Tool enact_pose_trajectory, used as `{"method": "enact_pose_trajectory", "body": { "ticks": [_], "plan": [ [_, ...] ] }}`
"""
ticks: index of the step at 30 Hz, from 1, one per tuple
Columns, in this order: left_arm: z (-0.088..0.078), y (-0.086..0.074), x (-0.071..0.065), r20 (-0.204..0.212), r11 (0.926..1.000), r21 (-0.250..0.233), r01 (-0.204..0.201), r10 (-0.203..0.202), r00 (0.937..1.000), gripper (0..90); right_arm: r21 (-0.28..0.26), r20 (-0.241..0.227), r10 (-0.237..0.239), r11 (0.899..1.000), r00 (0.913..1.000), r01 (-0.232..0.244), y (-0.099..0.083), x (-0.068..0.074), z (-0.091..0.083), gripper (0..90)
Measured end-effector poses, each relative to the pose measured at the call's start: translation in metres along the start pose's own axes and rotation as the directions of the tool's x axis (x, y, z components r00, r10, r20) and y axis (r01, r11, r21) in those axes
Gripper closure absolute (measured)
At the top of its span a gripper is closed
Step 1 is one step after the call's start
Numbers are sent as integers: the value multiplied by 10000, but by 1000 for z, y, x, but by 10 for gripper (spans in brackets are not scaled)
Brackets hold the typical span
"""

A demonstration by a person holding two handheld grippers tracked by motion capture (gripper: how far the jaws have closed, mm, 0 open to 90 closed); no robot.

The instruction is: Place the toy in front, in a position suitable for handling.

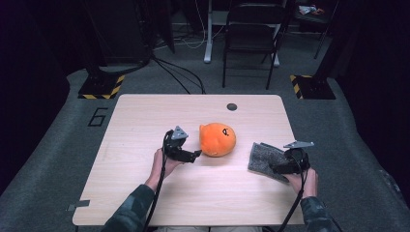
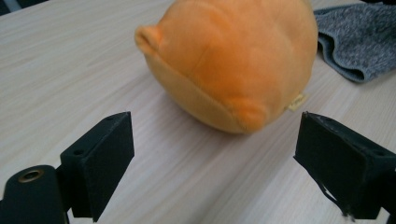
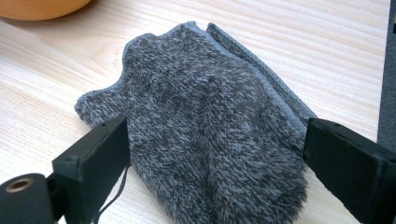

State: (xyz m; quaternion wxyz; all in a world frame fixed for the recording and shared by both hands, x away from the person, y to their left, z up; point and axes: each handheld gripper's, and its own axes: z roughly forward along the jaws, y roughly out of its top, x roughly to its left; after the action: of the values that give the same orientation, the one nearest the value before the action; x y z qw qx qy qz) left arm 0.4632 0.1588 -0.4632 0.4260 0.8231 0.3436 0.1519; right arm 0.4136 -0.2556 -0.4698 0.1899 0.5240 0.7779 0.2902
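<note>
Two grippers work over a pale wooden table [image 1: 145, 193], one in each of the person's hands. The left gripper [image 1: 196, 154] points at an orange plush [image 1: 218, 139] that lies near the middle of the table. In the left gripper view its black jaws stand wide apart with bare wood between them, and the plush [image 2: 233, 60] sits just ahead of the tips, not touched by either pad. A small tag shows at the plush's lower edge on that side.

The right gripper [image 1: 278, 166] rests at a grey fuzzy cloth [image 1: 263, 157] lying flat on the table to the right of the plush, near the table's right edge. In the right gripper view the cloth [image 3: 210, 121] spreads between the two open jaws, which stand to either side of it; the pads do not press on it. The cloth looks like a pouch or mitten, with a stitched hem along one side; whether anything is inside it cannot be told. Plush and cloth lie close together but apart.

A small dark round spot [image 1: 232, 107] sits near the table's far edge.
</note>
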Motion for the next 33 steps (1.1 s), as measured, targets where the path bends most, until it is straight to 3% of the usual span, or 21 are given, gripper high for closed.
{"method": "enact_pose_trajectory", "body": {
  "ticks": [4, 8, 14, 17, 19, 21, 25, 26, 27, 30, 33],
  "plan": [
    [11, 17, 1, 44, 10000, 28, -26, 26, 10000, 131, -108, 4, -133, 9999, 9999, 133, 0, 0, 0, 64],
    [25, 32, -3, 22, 9995, 111, -304, 304, 9995, 143, -142, -39, -151, 9998, 9999, 151, 0, 1, -1, 65],
    [47, 43, -5, -33, 9976, 519, -467, 469, 9989, 166, -111, -100, -19, 9999, 9999, 18, -1, 1, -3, 67],
    [53, 41, -7, 159, 9971, 625, -445, 436, 9989, 269, -242, -73, -165, 9996, 9998, 163, -1, -2, -4, 70],
    [55, 40, -8, 155, 9963, 739, -429, 419, 9990, 345, -178, -141, 55, 9998, 9999, -57, -1, -2, -6, 73],
    [56, 38, -8, 160, 9943, 894, -584, 572, 9982, 440, -216, -107, -23, 9998, 9999, 20, -1, -4, -5, 78],
    [55, 35, -11, 147, 9944, 738, -750, 741, 9971, 614, -148, -125, -51, 9999, 9999, 49, -1, -3, -4, 84],
    [55, 34, -12, 113, 9949, 616, -799, 794, 9968, 614, -88, -150, 24, 10000, 9999, -26, -1, -1, -4, 85],
    [53, 33, -13, 79, 9958, 423, -811, 809, 9967, 673, -119, -124, -54, 9999, 9999, 52, 0, -1, -4, 88],
    [50, 32, -14, 113, 9981, 126, -597, 596, 9982, 715, -146, -149, -79, 9999, 9999, 77, 0, -2, -4, 95],
    [47, 35, -19, 161, 9975, -23, -704, 705, 9974, 729, -136, -162, -55, 9999, 9999, 53, 0, -4, -4, 98]
  ]
}}
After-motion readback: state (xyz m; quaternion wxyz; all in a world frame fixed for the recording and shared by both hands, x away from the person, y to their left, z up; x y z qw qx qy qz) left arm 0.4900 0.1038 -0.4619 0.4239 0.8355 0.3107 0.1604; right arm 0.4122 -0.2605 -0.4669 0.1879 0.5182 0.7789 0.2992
